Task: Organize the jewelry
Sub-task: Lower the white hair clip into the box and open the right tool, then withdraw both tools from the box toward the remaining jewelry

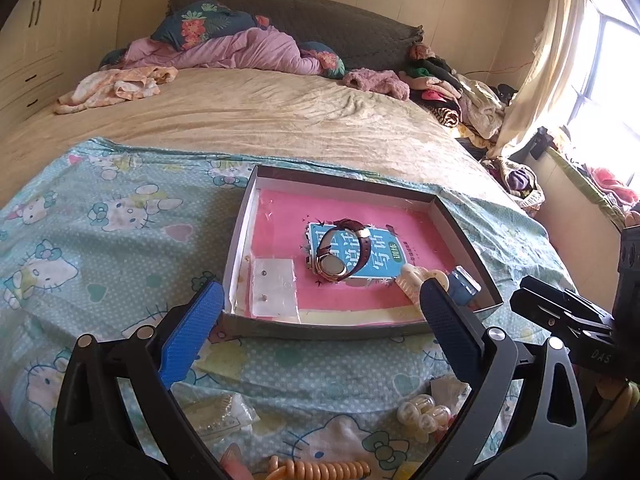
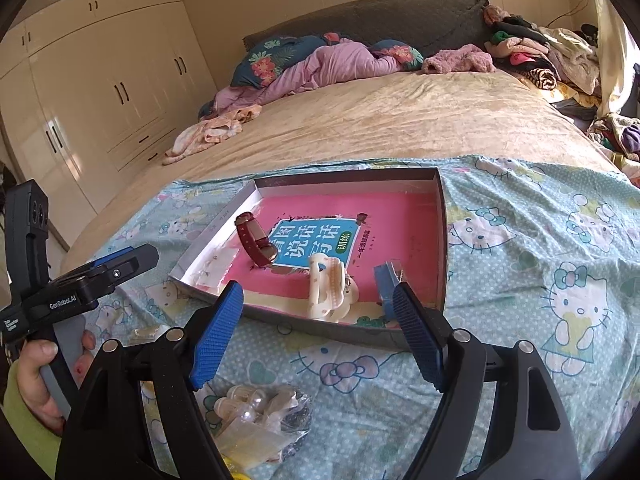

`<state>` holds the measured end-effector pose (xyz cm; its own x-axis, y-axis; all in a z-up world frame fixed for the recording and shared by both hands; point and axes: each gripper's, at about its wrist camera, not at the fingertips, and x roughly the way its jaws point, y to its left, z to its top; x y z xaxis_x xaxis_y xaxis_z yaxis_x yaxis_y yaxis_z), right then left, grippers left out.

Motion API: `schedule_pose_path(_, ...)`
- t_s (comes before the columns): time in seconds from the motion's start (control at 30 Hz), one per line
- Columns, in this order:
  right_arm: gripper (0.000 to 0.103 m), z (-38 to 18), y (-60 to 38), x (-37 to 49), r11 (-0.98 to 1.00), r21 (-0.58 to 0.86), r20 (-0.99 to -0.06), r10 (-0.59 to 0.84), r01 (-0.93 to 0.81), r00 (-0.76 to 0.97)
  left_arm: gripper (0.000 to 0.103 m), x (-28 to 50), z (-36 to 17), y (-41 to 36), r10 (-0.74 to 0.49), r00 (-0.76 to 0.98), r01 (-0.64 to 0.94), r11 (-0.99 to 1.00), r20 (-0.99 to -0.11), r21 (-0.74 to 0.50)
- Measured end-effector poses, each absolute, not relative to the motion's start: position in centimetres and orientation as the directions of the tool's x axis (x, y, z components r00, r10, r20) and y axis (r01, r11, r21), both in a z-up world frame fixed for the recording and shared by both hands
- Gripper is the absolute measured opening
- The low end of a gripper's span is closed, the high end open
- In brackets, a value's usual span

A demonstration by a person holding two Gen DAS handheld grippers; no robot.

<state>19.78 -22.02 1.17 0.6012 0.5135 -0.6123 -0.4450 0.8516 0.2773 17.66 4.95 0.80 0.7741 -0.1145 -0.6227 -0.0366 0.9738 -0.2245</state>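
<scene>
A shallow grey box (image 1: pixel 460 222) (image 2: pixel 440 240) with a pink book inside lies on the Hello Kitty cloth. In it are a watch with a maroon strap (image 1: pixel 336 254) (image 2: pixel 254 240), a cream hair claw (image 1: pixel 414 280) (image 2: pixel 328 290), a small blue box (image 1: pixel 464 284) (image 2: pixel 384 284) and a clear earring packet (image 1: pixel 274 292). My left gripper (image 1: pixel 320 300) is open and empty at the box's near edge. My right gripper (image 2: pixel 320 300) is open and empty, just short of the hair claw. Loose clear-bagged jewelry (image 2: pixel 256 420), a pearl clip (image 1: pixel 420 410) and an orange coil tie (image 1: pixel 320 470) lie on the cloth near me.
The bed (image 1: pixel 260 120) stretches behind with a crumpled purple quilt (image 1: pixel 240 52) and clothes piled at the right (image 1: pixel 460 92). Wardrobes (image 2: pixel 100 80) stand at the left. The other gripper shows at the right edge of the left wrist view (image 1: pixel 568 320) and at the left of the right wrist view (image 2: pixel 80 280).
</scene>
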Motion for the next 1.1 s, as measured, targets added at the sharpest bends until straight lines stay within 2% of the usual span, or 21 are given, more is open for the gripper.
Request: schedule_pose_path(1.1,0.076,1.4,-21.0,12.8,0.812,0.296,-0.646,0.558,-0.503,0.521,0.093,9.8,2.7,5.3,-0.05,0.795,-0.042,0.99,-0.604,-0.136)
